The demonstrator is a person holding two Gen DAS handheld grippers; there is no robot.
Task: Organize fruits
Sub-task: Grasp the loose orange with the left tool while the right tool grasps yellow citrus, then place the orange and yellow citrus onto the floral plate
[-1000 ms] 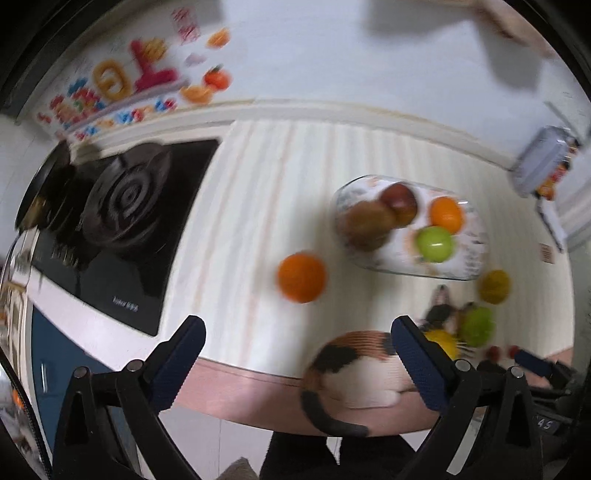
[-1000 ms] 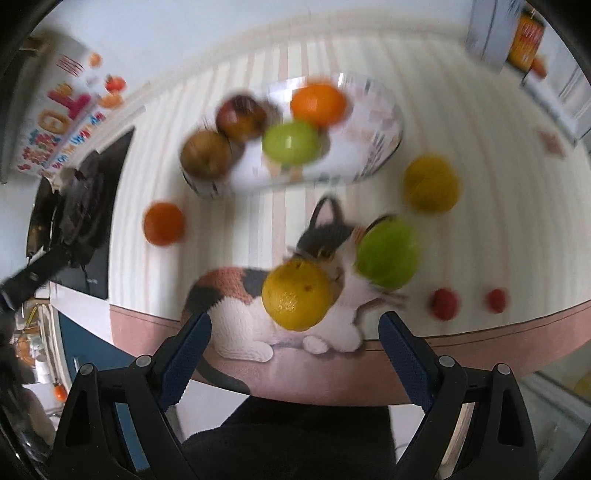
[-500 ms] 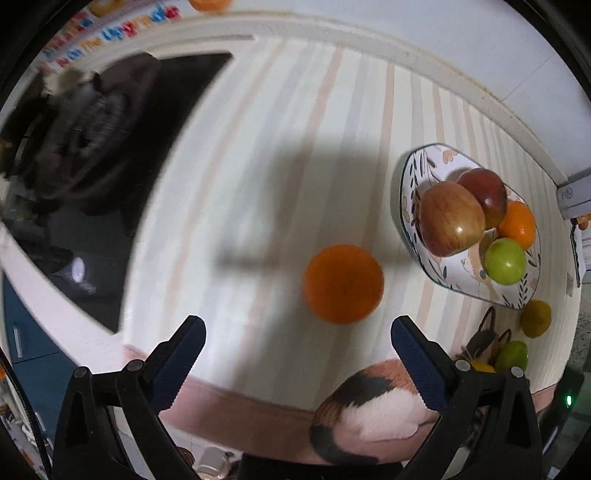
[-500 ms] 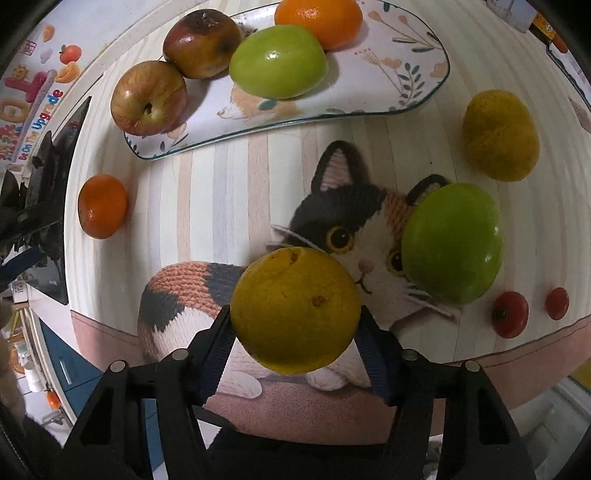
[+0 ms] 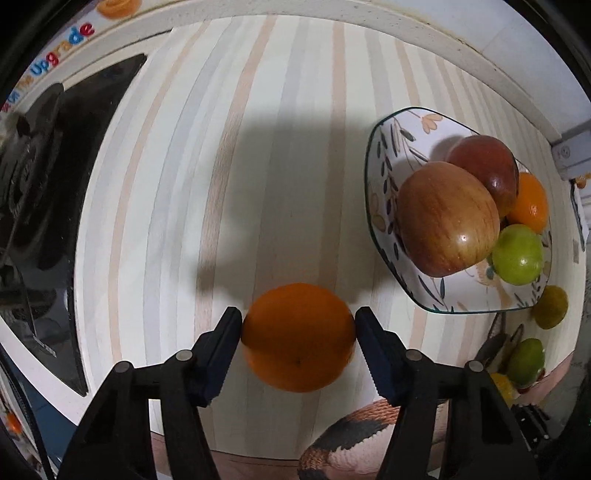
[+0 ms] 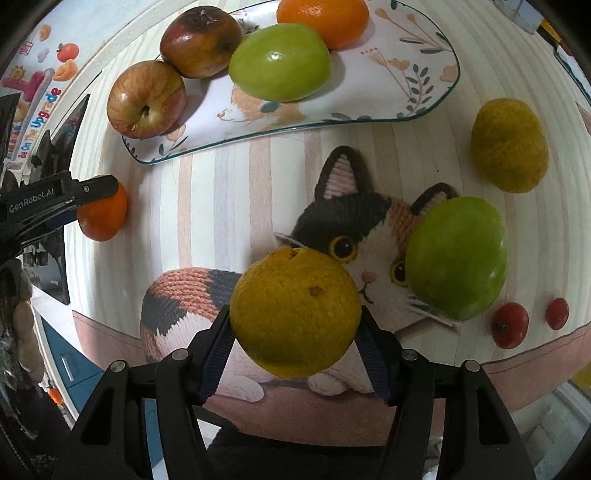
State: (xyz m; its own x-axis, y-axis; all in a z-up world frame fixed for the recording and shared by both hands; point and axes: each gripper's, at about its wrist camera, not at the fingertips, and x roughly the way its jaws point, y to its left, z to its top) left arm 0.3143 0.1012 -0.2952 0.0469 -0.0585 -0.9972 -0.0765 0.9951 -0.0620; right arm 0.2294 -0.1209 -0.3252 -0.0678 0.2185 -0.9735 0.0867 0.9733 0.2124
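The bench (image 5: 280, 155) carries a covering striped in cream, pale grey and peach, with a knitted-look calico cat (image 6: 354, 236) in black, orange and white at the centre of the right wrist view. The plate (image 6: 406, 74) across the top is white with a dark green rim and leaf, flower and cat motifs. On it lie a red-yellow streaked apple (image 6: 146, 99), a dark red apple (image 6: 201, 42), a green fruit (image 6: 279, 62) and an orange fruit (image 6: 323, 20). Lower right, two small tomatoes (image 6: 511, 325) are red.
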